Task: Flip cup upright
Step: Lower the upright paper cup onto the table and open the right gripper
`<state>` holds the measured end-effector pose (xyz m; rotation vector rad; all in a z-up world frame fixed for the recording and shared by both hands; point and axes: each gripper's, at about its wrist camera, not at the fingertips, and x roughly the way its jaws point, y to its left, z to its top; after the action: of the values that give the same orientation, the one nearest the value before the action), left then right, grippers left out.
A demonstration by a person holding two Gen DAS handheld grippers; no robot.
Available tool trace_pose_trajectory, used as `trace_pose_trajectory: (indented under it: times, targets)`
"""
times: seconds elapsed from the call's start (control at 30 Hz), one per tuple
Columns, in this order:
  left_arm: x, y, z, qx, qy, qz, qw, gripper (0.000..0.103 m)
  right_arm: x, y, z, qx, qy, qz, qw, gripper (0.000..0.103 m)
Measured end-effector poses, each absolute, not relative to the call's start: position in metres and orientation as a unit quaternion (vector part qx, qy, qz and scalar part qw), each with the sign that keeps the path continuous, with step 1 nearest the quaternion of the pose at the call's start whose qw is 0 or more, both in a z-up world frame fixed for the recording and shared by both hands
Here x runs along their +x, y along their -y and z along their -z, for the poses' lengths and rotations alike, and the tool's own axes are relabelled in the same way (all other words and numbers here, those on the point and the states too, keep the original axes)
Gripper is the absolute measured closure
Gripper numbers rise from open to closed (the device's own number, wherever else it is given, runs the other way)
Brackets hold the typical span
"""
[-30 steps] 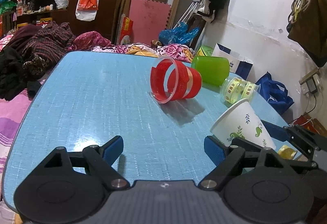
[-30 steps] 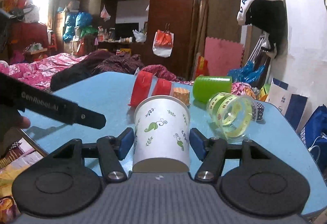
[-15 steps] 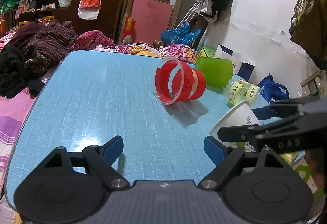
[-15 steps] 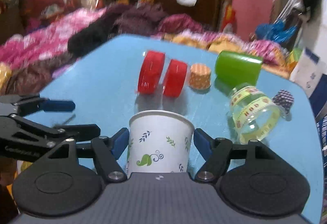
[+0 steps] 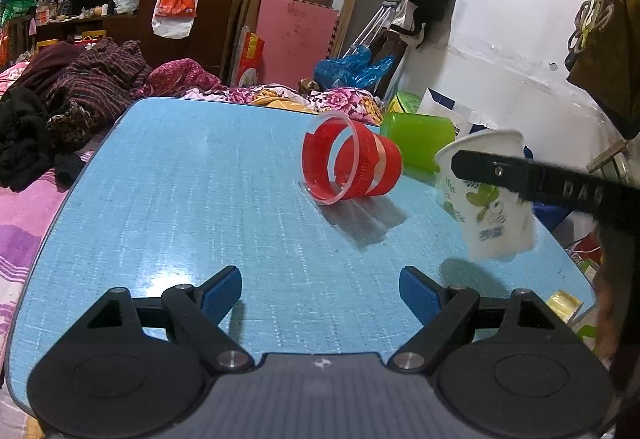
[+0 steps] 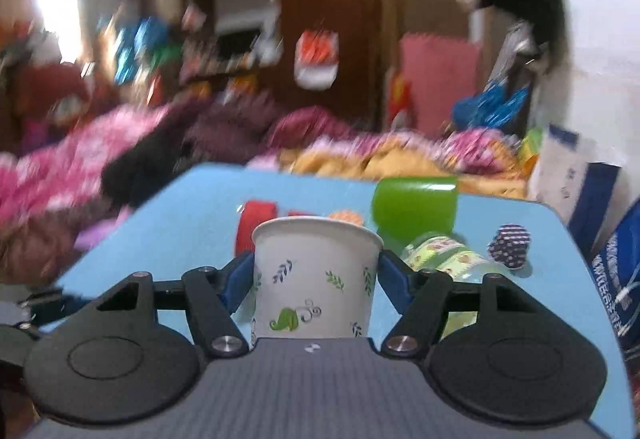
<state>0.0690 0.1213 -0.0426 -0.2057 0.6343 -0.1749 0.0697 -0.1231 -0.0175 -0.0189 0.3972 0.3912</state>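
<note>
Left wrist view: left tool (image 5: 320, 289), blue pads spread wide, nothing between them, low over the blue surface (image 5: 180, 199). Red cup (image 5: 350, 163) on its side mid-surface, rim toward the camera; green cup (image 5: 418, 141) on its side just behind it. Paper cup (image 5: 486, 199), white with green leaf print, mouth up and slightly tilted, off the surface at right, gripped by the right tool's black finger (image 5: 532, 181). Right wrist view, background blurred: right tool (image 6: 316, 277) closed on the paper cup (image 6: 316, 279), mouth upward. Green cup (image 6: 414, 205), clear banded cup (image 6: 444, 259) and dark dotted cupcake liner (image 6: 510, 245) lie beyond.
</note>
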Motion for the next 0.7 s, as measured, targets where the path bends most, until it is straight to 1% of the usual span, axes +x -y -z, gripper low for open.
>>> trace_pose_trajectory:
  times: [0.1,0.3,0.53,0.6,0.7]
  targets:
    - [0.067,-0.125,0.042,-0.106,-0.306,0.085,0.942,0.015,0.054,0.121,0.036,0.008,-0.155,-0.170,0.973,0.035]
    - [0.064,-0.132,0.042,-0.113,-0.302,0.079,0.943,0.015,0.030,0.110,0.060,-0.018,-0.086,-0.158,0.983,0.036]
    - [0.065,-0.129,0.043,-0.109,-0.301,0.083,0.944,0.015,0.017,0.123,0.059,-0.010,-0.066,-0.173,0.983,0.036]
    - [0.065,-0.127,0.043,-0.107,-0.299,0.084,0.945,0.015,0.015,0.122,0.059,-0.009,-0.066,-0.175,0.982,0.034]
    - [0.063,-0.122,0.043,-0.102,-0.298,0.086,0.945,0.015,0.020,0.121,0.063,-0.004,-0.085,-0.183,0.979,0.034]
